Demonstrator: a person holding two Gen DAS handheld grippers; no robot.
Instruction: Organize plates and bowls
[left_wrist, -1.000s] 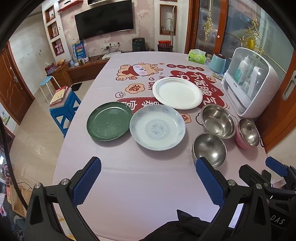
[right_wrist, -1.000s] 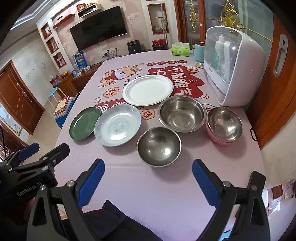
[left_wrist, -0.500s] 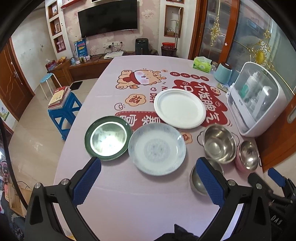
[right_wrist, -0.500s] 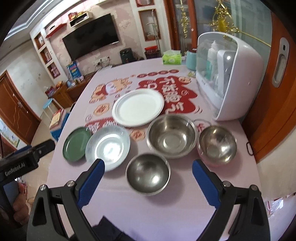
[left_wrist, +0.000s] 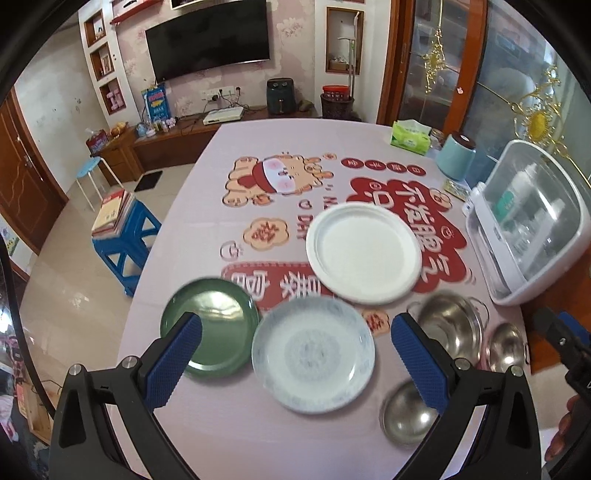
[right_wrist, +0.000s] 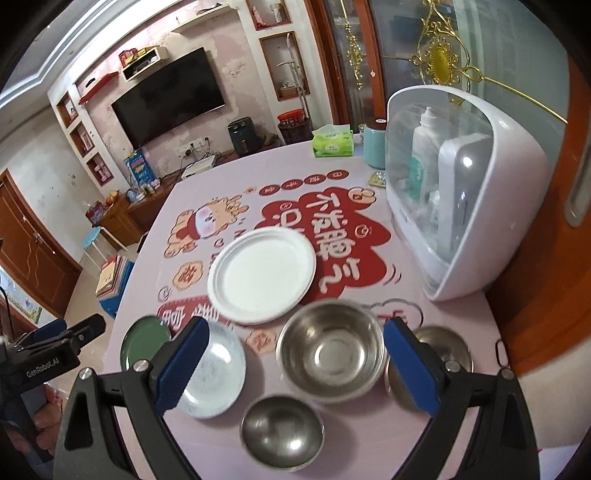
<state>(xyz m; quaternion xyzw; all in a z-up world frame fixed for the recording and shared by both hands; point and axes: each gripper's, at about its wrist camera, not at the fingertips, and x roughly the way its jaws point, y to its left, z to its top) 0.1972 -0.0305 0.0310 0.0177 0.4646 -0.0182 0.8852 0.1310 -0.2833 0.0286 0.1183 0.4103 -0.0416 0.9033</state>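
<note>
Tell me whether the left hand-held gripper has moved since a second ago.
Yes. The left hand-held gripper rose and advanced; its fingers now overlap the green plate.

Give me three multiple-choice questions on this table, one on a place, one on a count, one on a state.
1. Which dish lies between the green plate and the steel bowls?
A. white plate
B. blue-patterned plate
C. tissue box

2. How many steel bowls?
A. two
B. three
C. five

3. The right claw is:
A. open, empty
B. shut on a bowl
C. shut on a plate

Answers:
1 B, the blue-patterned plate sits beside the green one.
2 B: large bowl, small bowl, pink-sided bowl.
3 A, its pads stand wide apart.
</note>
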